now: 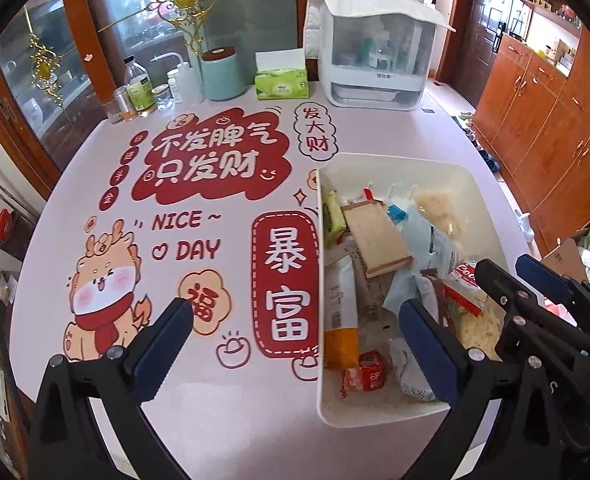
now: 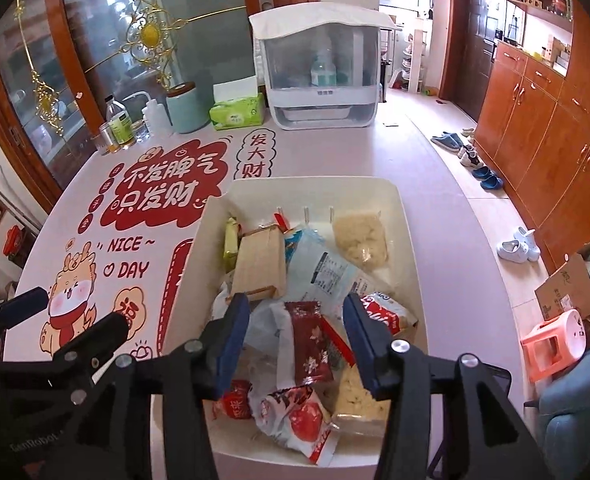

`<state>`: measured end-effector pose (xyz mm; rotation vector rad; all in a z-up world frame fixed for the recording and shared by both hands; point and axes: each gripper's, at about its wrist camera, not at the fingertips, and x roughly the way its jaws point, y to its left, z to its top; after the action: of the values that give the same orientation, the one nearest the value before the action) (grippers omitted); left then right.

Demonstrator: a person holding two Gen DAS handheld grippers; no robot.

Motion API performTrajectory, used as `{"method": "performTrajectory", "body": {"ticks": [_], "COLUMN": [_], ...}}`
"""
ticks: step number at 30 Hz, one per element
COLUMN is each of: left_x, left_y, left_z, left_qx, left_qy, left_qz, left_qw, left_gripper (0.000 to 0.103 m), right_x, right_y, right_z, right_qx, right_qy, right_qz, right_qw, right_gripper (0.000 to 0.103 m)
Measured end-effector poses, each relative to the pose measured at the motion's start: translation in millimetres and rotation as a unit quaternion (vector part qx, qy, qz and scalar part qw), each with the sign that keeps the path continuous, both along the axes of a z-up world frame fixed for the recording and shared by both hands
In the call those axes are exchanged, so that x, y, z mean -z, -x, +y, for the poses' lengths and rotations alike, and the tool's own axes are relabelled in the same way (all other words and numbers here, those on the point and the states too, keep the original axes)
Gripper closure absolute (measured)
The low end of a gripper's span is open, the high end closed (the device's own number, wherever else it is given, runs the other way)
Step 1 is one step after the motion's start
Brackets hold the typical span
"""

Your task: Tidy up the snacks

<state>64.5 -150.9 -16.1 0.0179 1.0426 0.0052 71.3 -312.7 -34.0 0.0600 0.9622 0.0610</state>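
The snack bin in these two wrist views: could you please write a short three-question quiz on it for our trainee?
1. True or false: the right gripper is shut on the dark red packet.
2. Which lies at the cream bin's far side? A) tan paper pouch B) green tissue pack
3. Fill in: the left gripper hovers with its jaws ____.

Key: 1 false, it is open above it; 2 A; 3 open.
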Motion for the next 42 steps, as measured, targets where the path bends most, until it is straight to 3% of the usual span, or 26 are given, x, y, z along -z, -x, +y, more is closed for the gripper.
{"method": "performTrajectory", "body": {"ticks": [7, 14, 26, 42], "left_x": [-17, -38, -39, -37], "left_y": [19, 35, 35, 31], "left_z": [25, 57, 101, 113], "left_qx": [-0.022, -0.039, -0.032, -0.024], "left_qy": [-0.015, -0.027, -0.022, -0.013], "left_qz": [-0.025, -0.057, -0.047, -0.041], "left_qw": [0.9993, 0.9973, 0.9981, 0.9988], "left_gripper": [0.001, 0.001, 0.001, 0.001], "right_x": [-10, -28, -39, -41], "right_y": [14, 31, 36, 35], "right_z": [22, 58, 100, 114], "right_qx": [-0.019, -0.029, -0.014, 0.003], "right_qy": [-0.016, 0.001, 0.009, 0.02], "right_qz": [0.007, -0.011, -0.013, -0.016], "right_qw": [1.0, 1.0, 1.0, 1.0], "right_gripper": [0.053, 0.053, 0.053, 0.052]}}
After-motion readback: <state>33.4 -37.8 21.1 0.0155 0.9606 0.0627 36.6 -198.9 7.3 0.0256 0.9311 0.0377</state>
